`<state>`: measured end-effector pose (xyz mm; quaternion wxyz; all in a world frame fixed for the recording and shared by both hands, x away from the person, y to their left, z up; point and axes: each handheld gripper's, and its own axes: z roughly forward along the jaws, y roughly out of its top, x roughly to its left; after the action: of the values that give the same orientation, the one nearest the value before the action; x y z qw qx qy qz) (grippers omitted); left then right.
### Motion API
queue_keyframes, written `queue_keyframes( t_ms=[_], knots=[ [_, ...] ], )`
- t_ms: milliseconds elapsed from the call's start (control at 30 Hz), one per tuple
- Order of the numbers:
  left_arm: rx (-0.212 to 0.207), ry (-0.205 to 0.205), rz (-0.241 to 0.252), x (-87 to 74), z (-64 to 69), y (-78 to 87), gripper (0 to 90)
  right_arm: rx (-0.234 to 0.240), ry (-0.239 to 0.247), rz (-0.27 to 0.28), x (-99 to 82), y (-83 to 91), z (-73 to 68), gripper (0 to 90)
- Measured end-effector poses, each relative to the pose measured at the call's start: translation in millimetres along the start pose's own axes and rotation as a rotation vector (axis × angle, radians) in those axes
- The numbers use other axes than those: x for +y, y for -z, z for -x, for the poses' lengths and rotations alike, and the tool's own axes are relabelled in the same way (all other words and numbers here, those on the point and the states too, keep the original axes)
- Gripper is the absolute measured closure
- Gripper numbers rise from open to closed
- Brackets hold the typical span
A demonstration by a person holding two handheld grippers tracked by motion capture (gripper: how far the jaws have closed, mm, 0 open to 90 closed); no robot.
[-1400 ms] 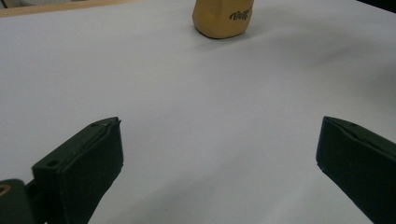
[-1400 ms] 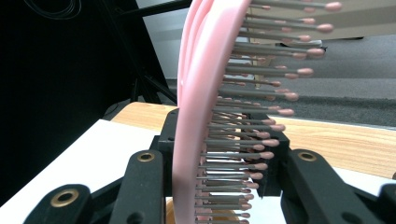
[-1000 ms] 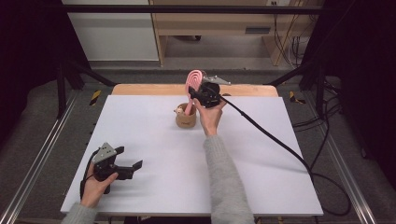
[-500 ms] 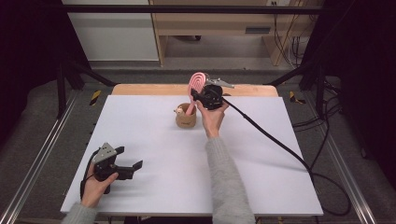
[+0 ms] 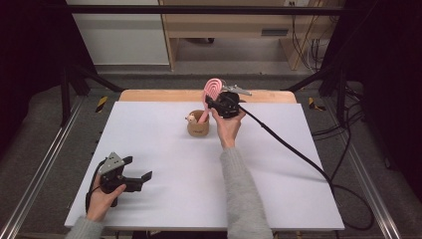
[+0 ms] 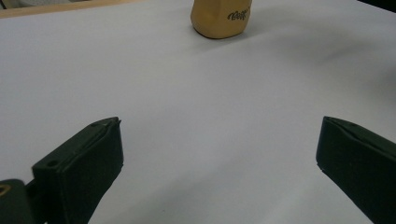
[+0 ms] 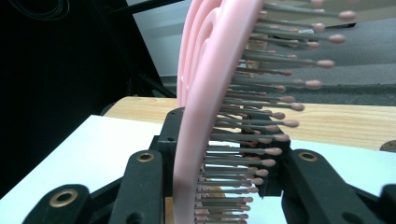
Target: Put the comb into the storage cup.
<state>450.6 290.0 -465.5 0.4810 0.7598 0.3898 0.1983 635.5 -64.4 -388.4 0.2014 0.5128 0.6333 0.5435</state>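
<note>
Leftmost, the left gripper [image 5: 137, 179] rests low on the white table [image 5: 159, 149], held in the person's left hand [image 5: 102, 199] near the near-left corner. Jaws stand wide apart, released, nothing between them; in the left gripper view only bare table lies between the two black pads.

Ahead of that gripper, well apart from it, stands a tan cup [image 6: 220, 18]. Dark script lettering shows on its side in the left gripper view, cut off by the frame's top edge; it cannot be read with certainty. From the high view the same cup [image 5: 197, 127] has a small figure at its rim.

Right of the cup, the right gripper [image 5: 215, 102] is raised above the table in the person's right hand [image 5: 228, 124], clenched on a pink hairbrush [image 5: 213, 89]. The brush head rises above the gripper; its handle slants down from the gripper toward the cup's mouth, though whether the tip is inside is hard to tell. In the right gripper view the pink hairbrush [image 7: 205, 93] stands edge-on between the jaws, grey bristles with pink tips pointing right.

A black cable [image 5: 298, 154] trails from this gripper across the table to the right edge.
</note>
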Motion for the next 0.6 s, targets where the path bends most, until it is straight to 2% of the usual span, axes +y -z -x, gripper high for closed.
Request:
queue_keyframes(
  t_ms=[300,600],
  knots=[
    [0.000,-0.001,-0.002,-0.1,0.5,-0.6,0.7,-0.011,-0.031,-0.005,-1.8,3.7,8.3,61.2],
    [0.000,-0.001,-0.002,-0.1,0.3,-0.4,0.7,-0.016,-0.028,-0.015,-1.2,4.4,10.0,60.8]
  ],
)
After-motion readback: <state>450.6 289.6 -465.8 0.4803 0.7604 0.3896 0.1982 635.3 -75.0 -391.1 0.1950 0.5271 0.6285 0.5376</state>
